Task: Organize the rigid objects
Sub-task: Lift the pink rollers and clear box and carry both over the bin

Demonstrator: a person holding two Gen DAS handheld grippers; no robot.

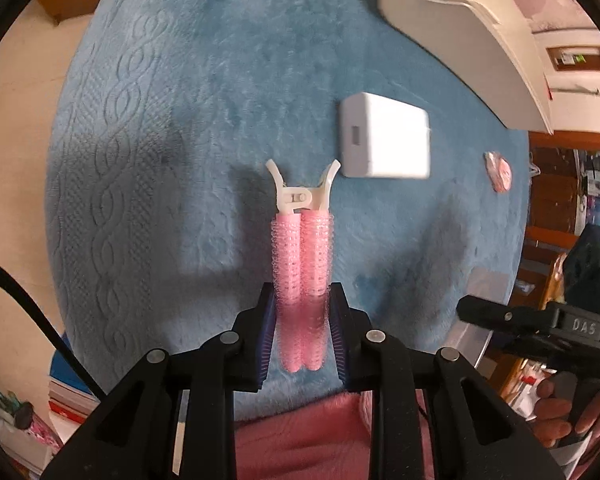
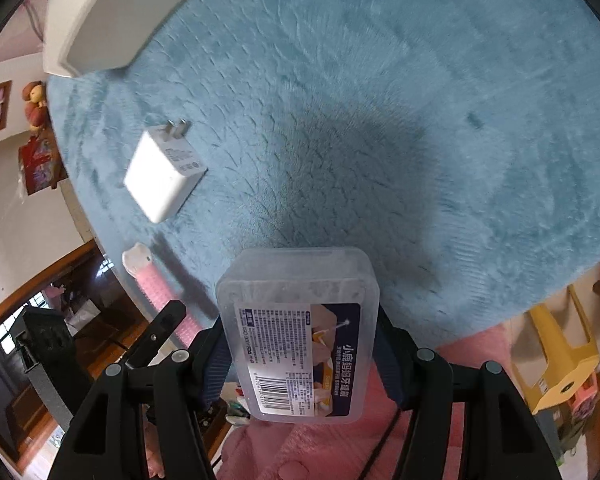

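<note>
**Both grippers loaded above the blue mat, tray at the far edge**

A pink hair clip [image 1: 302, 256], two fuzzy rollers with a white hinge at the far end, was clamped by its near end between the pads of the left gripper [image 1: 302, 336]. It was held in the air over a blue plush mat [image 1: 180, 120], hinge pointing away. A clear plastic box [image 2: 300, 332] with a printed label was gripped by its long sides in the right gripper [image 2: 300, 344], likewise held above the mat.

A white charger [image 1: 384, 140] was seen lying flat on the mat, well apart from both grippers, prongs pointing toward the mat's far side. A small pink object [image 1: 498, 172] lay near the mat's edge; what it was could not be told. A pale tray [image 2: 96, 28] was seen at the mat's far edge, and it was judged to be the likely place for the items, though its inside was hidden.

For the carry to go well, each grip was best kept firm, since only the clip's end was pinched and it could pivot. The two loads were best brought in one at a time, kept clear of the charger and of each other, and lowered fully before the jaws were let apart.
</note>
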